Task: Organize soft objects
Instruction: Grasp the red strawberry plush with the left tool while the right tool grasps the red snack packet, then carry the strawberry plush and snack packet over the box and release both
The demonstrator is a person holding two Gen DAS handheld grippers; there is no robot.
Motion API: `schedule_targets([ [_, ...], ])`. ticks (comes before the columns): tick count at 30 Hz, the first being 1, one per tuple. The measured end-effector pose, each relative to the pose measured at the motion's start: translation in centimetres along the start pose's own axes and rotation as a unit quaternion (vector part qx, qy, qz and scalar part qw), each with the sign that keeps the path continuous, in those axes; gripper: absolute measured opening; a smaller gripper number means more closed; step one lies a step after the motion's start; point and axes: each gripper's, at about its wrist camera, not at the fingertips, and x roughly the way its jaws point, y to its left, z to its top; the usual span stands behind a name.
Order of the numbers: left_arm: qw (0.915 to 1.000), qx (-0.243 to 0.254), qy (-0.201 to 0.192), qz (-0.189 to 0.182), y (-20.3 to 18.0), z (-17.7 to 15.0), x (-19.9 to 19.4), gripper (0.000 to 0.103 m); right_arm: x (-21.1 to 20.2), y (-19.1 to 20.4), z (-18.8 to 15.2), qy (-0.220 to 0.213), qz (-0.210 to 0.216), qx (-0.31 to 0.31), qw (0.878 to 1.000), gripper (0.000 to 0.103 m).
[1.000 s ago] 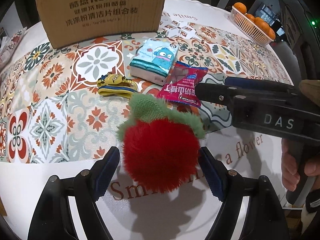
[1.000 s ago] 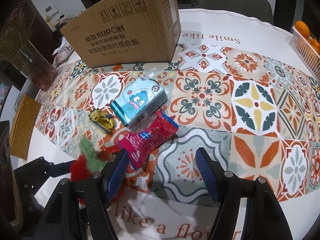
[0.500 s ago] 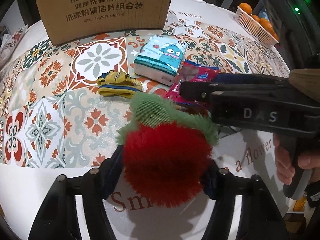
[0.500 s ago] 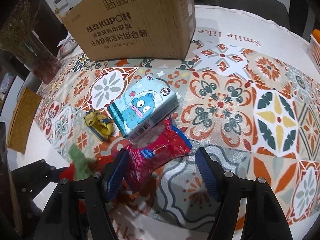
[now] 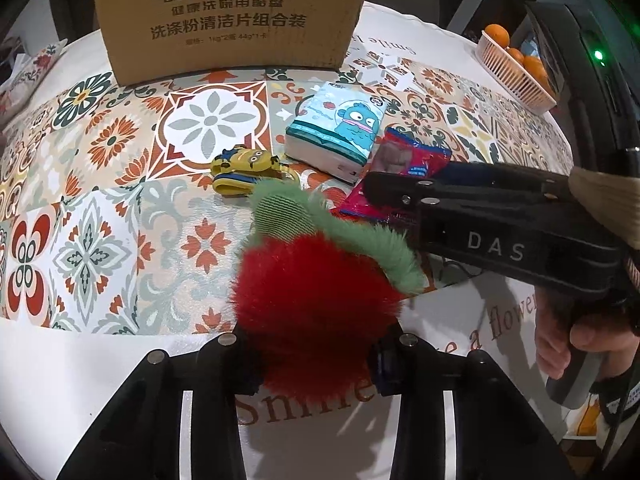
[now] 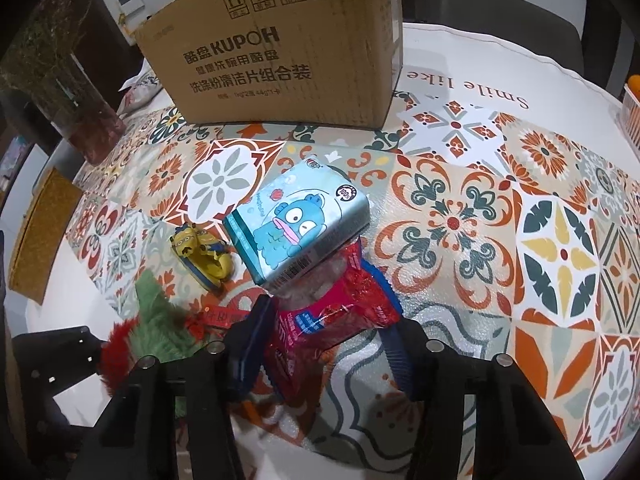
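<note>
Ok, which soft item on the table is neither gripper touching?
The yellow Minion toy and tissue pack lie free; left gripper holds the red plush, right the red packet.

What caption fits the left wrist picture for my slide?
Left gripper fingers squeeze a fluffy red strawberry toy near the cardboard box on the patterned table.

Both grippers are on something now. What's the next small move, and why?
Probably lift both straight up. The left gripper is shut on the red plush ball, and the right gripper brackets the red snack packet, whose far end is tucked under the tissue pack. The cardboard box stands behind.
</note>
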Motion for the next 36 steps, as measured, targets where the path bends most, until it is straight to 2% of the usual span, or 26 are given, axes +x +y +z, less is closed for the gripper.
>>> schedule_targets([
  [7,0.9998,-0.012,-0.018,0.004,0.4,0.0,-1.0,0.037,-1.1,-0.4,-0.6,-0.006,-0.003,0.019,1.000,0.043],
  [17,0.9986,-0.012,-0.050,0.004,0.4,0.1,-2.9,0.036,-3.4,-0.2,-2.0,-0.020,-0.008,0.050,0.999,0.042],
  [23,0.9971,-0.009,-0.076,-0.001,0.1,0.4,-4.8,0.036,-5.8,0.2,-1.9,-0.046,-0.011,0.062,0.997,0.042],
  [36,0.9883,-0.004,-0.153,0.000,1.0,2.0,-10.5,0.036,-11.2,3.4,0.0,-0.119,-0.028,0.043,0.992,0.042],
])
